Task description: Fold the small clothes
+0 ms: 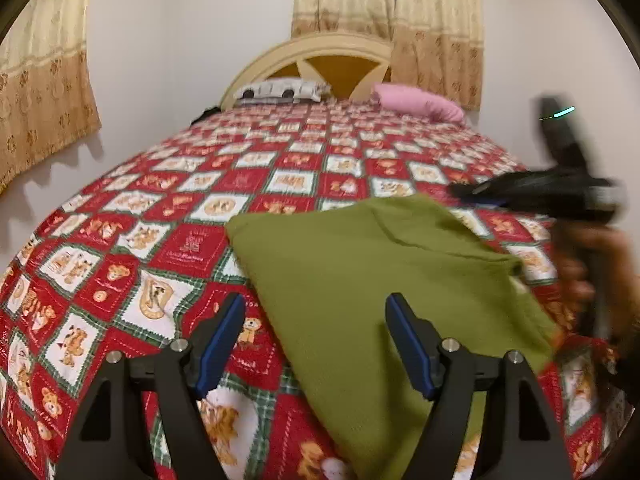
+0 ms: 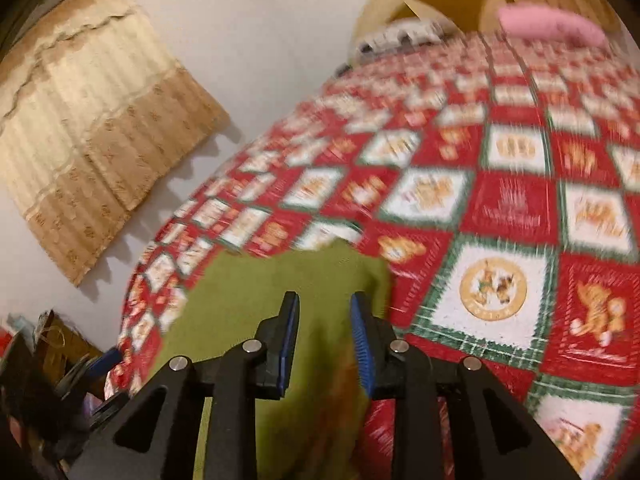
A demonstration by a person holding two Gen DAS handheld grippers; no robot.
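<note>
A bed (image 1: 280, 168) fills most of both views, covered by a red, white and green patchwork quilt (image 1: 120, 240) printed with teddy bears. Cream and tan curtains (image 1: 44, 92) hang at the left edge and upper middle of the left wrist view, against a pale wall.

On the quilt lies the green garment (image 1: 380, 288), folded into a roughly flat shape in the lower middle and right of the left wrist view; in the right wrist view it sits at the bottom centre (image 2: 260, 292), blurred.

At the far end of the bed, in the upper middle, stands a cream headboard (image 1: 316, 52) with a grey-and-white pillow (image 1: 280, 90) and a pink pillow (image 1: 420, 100) against it.

The left tool (image 1: 316, 344) hovers at the bottom of its frame, its blue-padded jaws wide apart and holding nothing, one over the quilt and one over the garment. The right tool (image 2: 325, 320) has its jaws parted above the garment with nothing pinched between them; it also shows blurred at the right edge of the left wrist view.

A cluttered dark heap (image 2: 48, 364) sits at lower left of the right wrist view, too blurred to identify.
</note>
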